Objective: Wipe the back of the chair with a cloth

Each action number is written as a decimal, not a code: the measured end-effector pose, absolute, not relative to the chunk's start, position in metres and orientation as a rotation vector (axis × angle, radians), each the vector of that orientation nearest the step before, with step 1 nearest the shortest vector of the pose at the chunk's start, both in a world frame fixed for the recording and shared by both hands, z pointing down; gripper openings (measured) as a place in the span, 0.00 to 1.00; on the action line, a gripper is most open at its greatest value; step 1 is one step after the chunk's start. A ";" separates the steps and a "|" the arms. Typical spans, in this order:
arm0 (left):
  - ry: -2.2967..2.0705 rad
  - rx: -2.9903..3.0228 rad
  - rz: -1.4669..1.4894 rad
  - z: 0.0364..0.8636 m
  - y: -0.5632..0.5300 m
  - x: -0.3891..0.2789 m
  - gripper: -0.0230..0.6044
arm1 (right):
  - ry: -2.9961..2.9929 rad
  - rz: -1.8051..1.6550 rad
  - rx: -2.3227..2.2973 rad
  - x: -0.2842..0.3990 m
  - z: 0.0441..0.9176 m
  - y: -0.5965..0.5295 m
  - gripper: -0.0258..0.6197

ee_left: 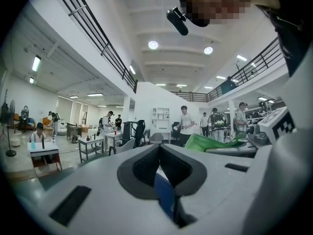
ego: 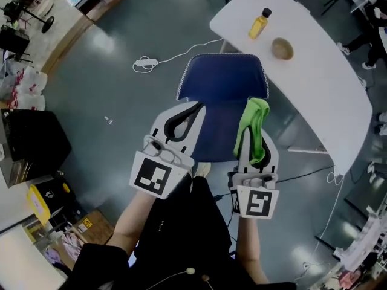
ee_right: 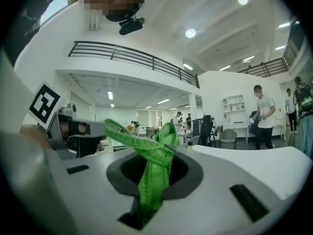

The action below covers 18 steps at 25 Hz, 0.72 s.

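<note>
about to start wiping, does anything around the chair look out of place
A white power strip lies loose on the grey floor beside the blue chair, its cord trailing. Nothing looks spilled or damaged; the green cloth is clamped in the right gripper.

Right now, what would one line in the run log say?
left gripper: jaws shut, empty | right gripper: jaws shut on bright green cloth | both above blue padded chair | no wiping contact seen
</note>
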<state>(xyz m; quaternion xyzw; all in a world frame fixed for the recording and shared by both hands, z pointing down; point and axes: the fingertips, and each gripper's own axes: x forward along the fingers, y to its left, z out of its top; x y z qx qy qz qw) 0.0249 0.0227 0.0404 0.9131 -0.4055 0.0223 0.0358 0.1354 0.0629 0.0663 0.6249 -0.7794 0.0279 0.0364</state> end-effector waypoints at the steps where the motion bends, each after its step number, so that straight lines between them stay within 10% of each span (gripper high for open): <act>1: -1.239 2.808 0.052 0.033 0.025 0.027 0.04 | -2.397 0.080 1.937 0.137 0.058 0.066 0.12; 18: -1.381 2.813 -0.082 -0.035 0.048 0.019 0.04 | -2.543 -0.044 1.975 0.134 -0.039 0.081 0.12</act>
